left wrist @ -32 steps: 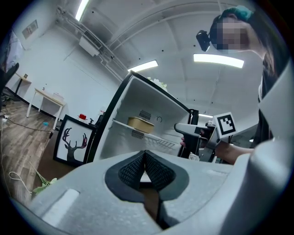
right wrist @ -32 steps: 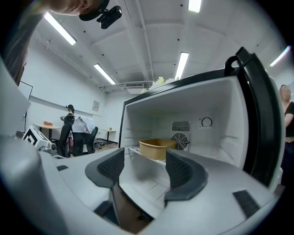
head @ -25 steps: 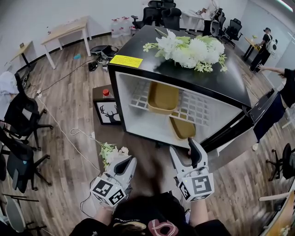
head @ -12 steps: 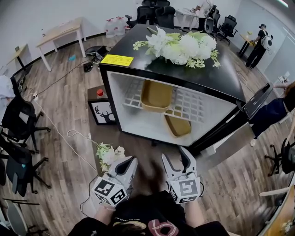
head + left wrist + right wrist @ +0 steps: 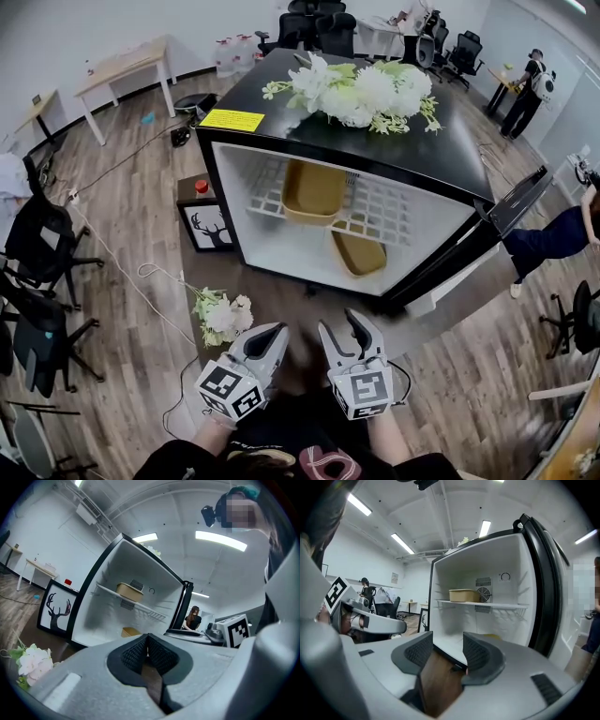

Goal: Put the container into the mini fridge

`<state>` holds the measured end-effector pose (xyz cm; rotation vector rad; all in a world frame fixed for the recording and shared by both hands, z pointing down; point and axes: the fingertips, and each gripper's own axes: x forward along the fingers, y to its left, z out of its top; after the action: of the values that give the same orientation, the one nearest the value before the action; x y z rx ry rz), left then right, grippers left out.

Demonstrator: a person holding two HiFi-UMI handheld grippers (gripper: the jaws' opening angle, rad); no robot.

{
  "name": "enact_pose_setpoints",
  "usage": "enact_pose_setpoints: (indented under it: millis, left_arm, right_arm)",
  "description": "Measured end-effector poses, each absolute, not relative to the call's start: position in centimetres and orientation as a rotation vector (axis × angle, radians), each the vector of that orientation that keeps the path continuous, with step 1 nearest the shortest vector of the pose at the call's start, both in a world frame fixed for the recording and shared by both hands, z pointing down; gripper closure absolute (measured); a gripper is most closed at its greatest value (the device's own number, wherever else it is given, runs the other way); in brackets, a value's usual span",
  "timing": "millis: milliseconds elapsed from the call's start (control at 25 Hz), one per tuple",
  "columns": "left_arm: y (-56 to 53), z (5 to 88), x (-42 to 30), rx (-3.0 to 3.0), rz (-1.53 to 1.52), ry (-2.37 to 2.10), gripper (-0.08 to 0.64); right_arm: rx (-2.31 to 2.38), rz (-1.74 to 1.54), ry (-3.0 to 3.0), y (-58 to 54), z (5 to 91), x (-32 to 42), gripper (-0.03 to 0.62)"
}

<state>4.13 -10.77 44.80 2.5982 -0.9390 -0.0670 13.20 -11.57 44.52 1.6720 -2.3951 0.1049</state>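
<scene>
My left gripper (image 5: 270,336) is clenched empty; my right gripper (image 5: 341,325) is released, jaws just closing on nothing. The container (image 5: 314,190) is shelved, so I'd swing the door (image 5: 518,202) at frame right shut evenly.

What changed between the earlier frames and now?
The right hand-held gripper drew back from the open mini fridge and sank. Its jaws have just been closing, with nothing between them. Nothing was taken hold of or let go. The left hand-held gripper stayed shut and empty. The tan container on the wire shelf and the second container below it stayed put.
</scene>
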Motion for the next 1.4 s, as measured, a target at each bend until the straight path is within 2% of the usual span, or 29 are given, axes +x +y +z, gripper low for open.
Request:
enact_pose_setpoints:
  millis: [240,360,520,720,960,1400]
  left_arm:
    - [-9.7,45.2,5.6,2.601,-0.054,-0.914,0.551]
    - [-9.6,45.1,6.0,2.604,-0.059,-0.912,0.551]
    - [-9.5,45.1,6.2,2.599,-0.066,-0.92,0.551]
    - [-9.4,45.1,6.4,2.598,-0.069,-0.922,0.551]
    - [-9.1,44.8,6.9,2.609,-0.075,-0.891,0.551]
    - [-9.5,44.8,6.7,2.602,-0.077,-0.901,0.551]
  right_arm:
    - [1.67,0.117,-2.402,-10.9,44.7,12.9,0.419]
    - [1.67,0.122,-2.409,-10.7,44.7,13.1,0.465]
    - [1.654,0.141,-2.442,-10.5,44.3,12.7,0.47]
    - [1.681,0.116,-2.434,-10.3,44.1,12.9,0.546]
    - [1.603,0.217,-2.545,-9.9,44.0,12.5,0.583]
    - [1.677,0.332,-2.711,-9.8,42.3,13.0,0.584]
